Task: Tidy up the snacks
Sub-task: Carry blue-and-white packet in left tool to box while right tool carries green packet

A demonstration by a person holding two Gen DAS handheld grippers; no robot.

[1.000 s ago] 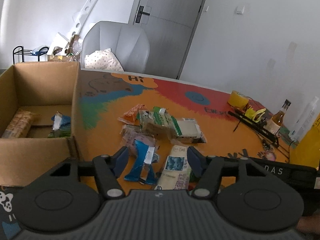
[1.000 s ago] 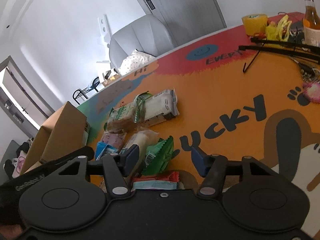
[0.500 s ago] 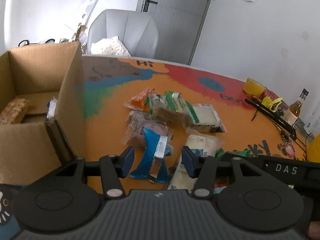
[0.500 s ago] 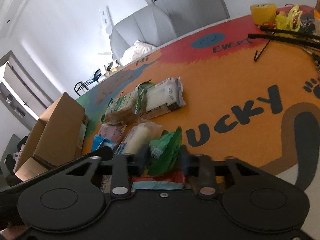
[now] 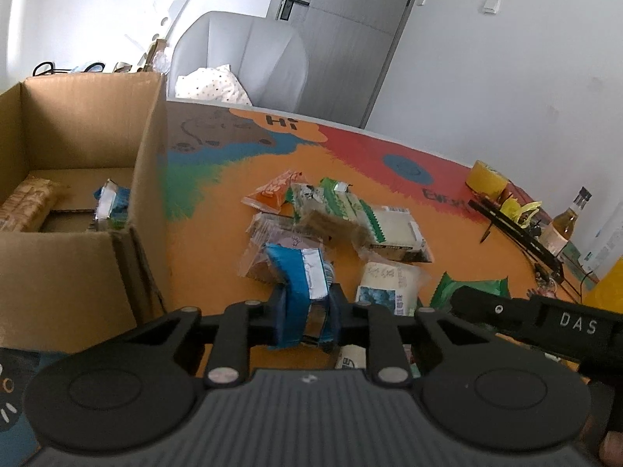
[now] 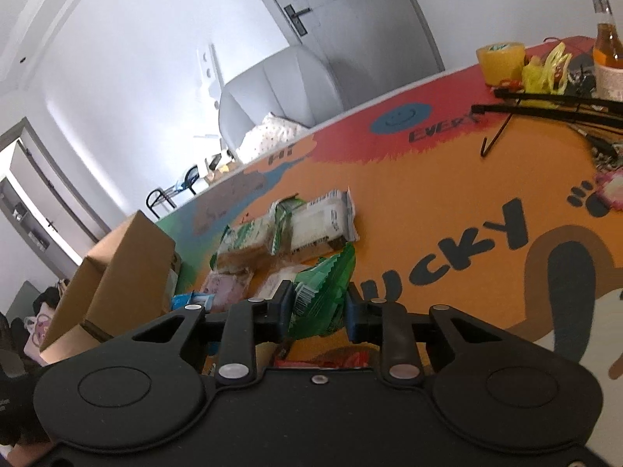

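Note:
My left gripper (image 5: 305,313) is shut on a blue snack packet (image 5: 301,288) with a silver end, held just above the table. My right gripper (image 6: 317,307) is shut on a green snack packet (image 6: 325,284). A pile of snacks (image 5: 342,218) lies on the orange table: an orange packet (image 5: 274,192), green-and-white packets (image 6: 311,223) and a white packet (image 5: 379,284). An open cardboard box (image 5: 78,202) stands to the left, with a biscuit pack (image 5: 27,204) and a blue packet (image 5: 111,204) inside. The box also shows in the right wrist view (image 6: 117,272).
A yellow tape roll (image 5: 486,181), a bottle (image 5: 560,225), black rods (image 6: 545,111) and small clutter sit at the table's far right. A grey chair (image 5: 241,66) with a cushion stands behind the table, before a door (image 5: 342,31).
Both grippers went from open to shut: the left closed on the blue packet, the right on the green packet. Both moved forward and down toward the pile.

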